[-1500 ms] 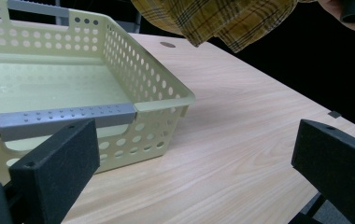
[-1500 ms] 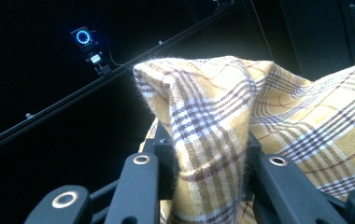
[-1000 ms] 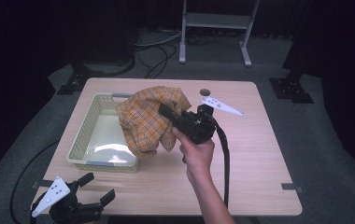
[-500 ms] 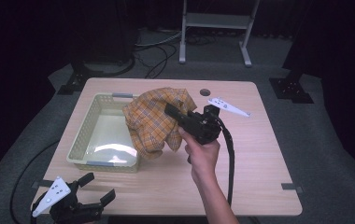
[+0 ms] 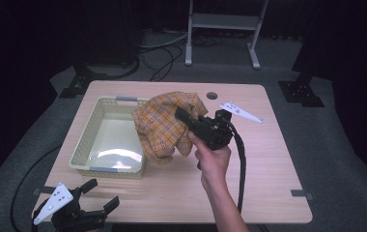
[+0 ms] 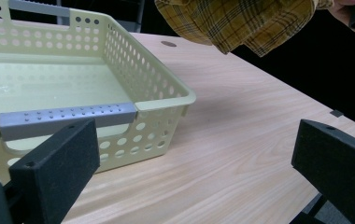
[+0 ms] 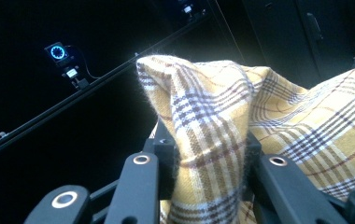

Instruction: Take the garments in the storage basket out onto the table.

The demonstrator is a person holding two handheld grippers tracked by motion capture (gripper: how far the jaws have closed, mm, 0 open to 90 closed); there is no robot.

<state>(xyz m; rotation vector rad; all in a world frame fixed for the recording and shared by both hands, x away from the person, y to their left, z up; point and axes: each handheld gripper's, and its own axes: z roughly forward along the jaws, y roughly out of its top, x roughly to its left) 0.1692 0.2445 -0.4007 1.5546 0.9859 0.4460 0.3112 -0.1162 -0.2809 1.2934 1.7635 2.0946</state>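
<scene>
A yellow plaid cloth [image 5: 164,126] hangs in the air over the right rim of the pale yellow perforated basket [image 5: 86,145]. My right gripper [image 5: 184,116] is shut on the cloth, held up by a hand. In the right gripper view the cloth [image 7: 222,140] bunches between the two black jaws of my right gripper [image 7: 208,163]. My left gripper [image 5: 99,195] lies open at the table's near left corner. Its view looks past my left gripper [image 6: 189,163] at the basket [image 6: 157,93], with the cloth [image 6: 236,21] hanging above.
A grey-handled rim runs along the basket's near and far ends [image 5: 126,99]. A round cable hole [image 5: 212,95] sits near the table's far edge. The wooden table [image 5: 268,169] lies bare to the right. A metal stand [image 5: 222,29] stands behind the table.
The right gripper has lifted the cloth slightly higher and toward the right, so less of it hangs over the basket. The left gripper has not moved.
</scene>
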